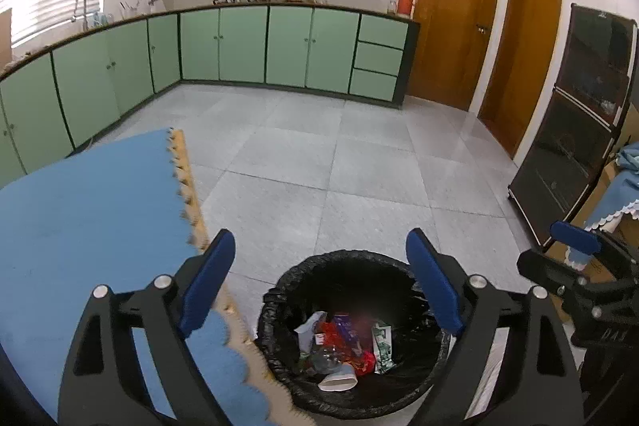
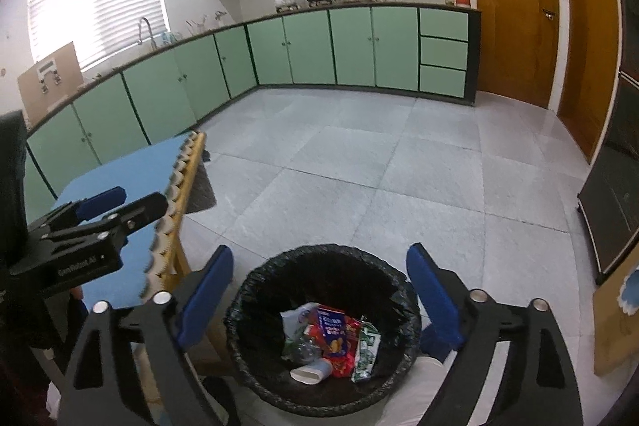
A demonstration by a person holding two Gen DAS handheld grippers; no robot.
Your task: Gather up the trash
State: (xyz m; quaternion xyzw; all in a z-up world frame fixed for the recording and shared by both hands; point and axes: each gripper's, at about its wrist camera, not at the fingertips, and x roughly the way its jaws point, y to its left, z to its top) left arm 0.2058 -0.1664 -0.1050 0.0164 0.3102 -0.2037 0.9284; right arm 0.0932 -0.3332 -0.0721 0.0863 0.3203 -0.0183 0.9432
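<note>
I have both claws hanging over the trash bin (image 1: 351, 338), which stands on the grey tiled floor (image 1: 359, 166) just beside the table with the blue foam mat (image 1: 92, 218). My left gripper (image 1: 319, 286) is spread wide, its blue pads (image 1: 209, 282) bare and nothing between them; from its camera the bin's mouth sits right between the fingers. My right gripper (image 2: 319, 290) is likewise parted and holds nothing — the bin (image 2: 323, 330) shows between its fingers too.

The bin is lined with a black bag (image 1: 279, 306) folded over the rim. Inside lies the collected trash: a red wrapper (image 2: 339, 338), a green-and-white packet (image 2: 365, 350), a white cup (image 2: 311, 370) on its side, and what looks like a clear crumpled bottle (image 2: 299, 346), though the glare makes that hard to be sure of.

Each claw shows in the other's view — the right one at the right edge of the left camera, the left one over the mat in the right camera. Green cabinets (image 2: 311, 46) run along the far wall, and wooden doors (image 1: 455, 14) stand to the right
</note>
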